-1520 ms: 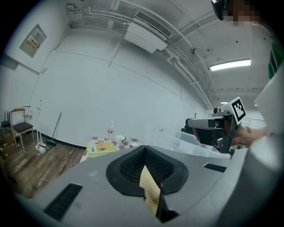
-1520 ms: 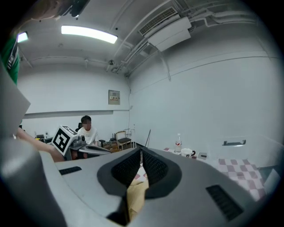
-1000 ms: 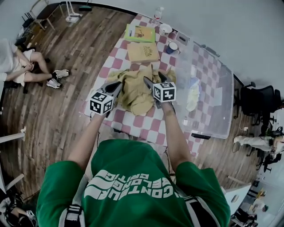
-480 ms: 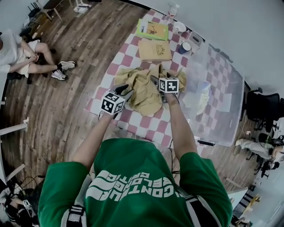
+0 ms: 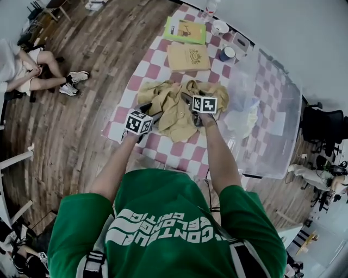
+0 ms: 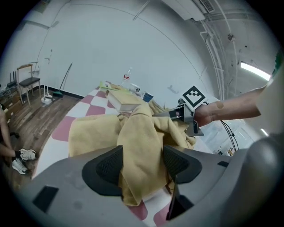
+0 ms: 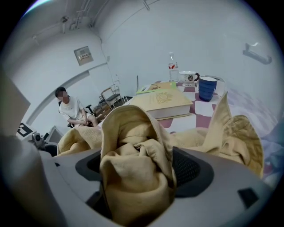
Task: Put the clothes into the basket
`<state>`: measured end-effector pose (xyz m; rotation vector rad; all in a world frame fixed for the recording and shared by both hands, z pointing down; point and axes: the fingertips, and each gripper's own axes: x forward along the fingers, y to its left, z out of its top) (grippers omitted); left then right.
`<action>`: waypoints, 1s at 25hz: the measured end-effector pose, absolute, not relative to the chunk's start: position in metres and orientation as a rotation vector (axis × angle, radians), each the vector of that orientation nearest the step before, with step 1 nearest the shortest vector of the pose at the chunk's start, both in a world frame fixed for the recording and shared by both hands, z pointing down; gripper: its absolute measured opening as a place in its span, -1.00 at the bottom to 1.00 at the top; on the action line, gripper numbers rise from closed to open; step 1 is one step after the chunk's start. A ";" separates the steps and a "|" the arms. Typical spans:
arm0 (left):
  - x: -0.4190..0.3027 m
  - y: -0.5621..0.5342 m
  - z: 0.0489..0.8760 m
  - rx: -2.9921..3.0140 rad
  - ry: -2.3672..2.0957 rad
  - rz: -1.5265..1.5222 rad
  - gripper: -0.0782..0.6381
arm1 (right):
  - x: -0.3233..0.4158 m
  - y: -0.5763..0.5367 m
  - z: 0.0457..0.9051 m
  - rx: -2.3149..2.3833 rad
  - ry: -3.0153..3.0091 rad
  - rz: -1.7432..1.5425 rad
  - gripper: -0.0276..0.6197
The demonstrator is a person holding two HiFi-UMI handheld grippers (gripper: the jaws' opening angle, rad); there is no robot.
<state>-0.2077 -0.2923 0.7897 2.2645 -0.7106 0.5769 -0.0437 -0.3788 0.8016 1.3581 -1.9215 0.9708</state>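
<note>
A crumpled yellow garment (image 5: 171, 106) lies heaped on the red-and-white checked table (image 5: 133, 84). My left gripper (image 5: 155, 117) is at its near left side. A hanging fold of the garment (image 6: 137, 133) sits loose between the jaws, which have just been opening. My right gripper (image 5: 190, 107) is at the garment's right side. Its jaws stand wide, and a thick bunch of the garment (image 7: 133, 150) fills the gap. In the left gripper view the right gripper (image 6: 182, 113) shows beyond the cloth. A clear plastic bin (image 5: 266, 108) stands to the right.
At the table's far end lie a green book (image 5: 185, 30) and a tan book (image 5: 187, 56), with a blue mug (image 5: 227, 53), a white cup (image 5: 220, 27) and a bottle (image 5: 211, 6). A person sits on the wooden floor side at the left (image 5: 24, 70). A black chair (image 5: 321, 127) stands at the right.
Both grippers have sunk toward the table with the yellow garment, which now rests in a lower heap. They also sit closer to the cloth.
</note>
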 end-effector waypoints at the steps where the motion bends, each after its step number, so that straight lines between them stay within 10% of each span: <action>1: -0.204 -0.292 0.793 2.257 -0.703 0.578 -0.04 | -0.044 -0.378 0.801 1.359 -1.925 0.973 0.44; 17: -0.144 -0.277 0.823 2.256 -0.642 0.609 -0.04 | -0.051 -0.361 0.790 1.371 -1.978 1.055 -0.29; 25: -0.137 -0.273 0.815 2.256 -0.587 0.550 -0.36 | -0.055 -0.357 0.769 1.455 -2.134 1.151 -0.47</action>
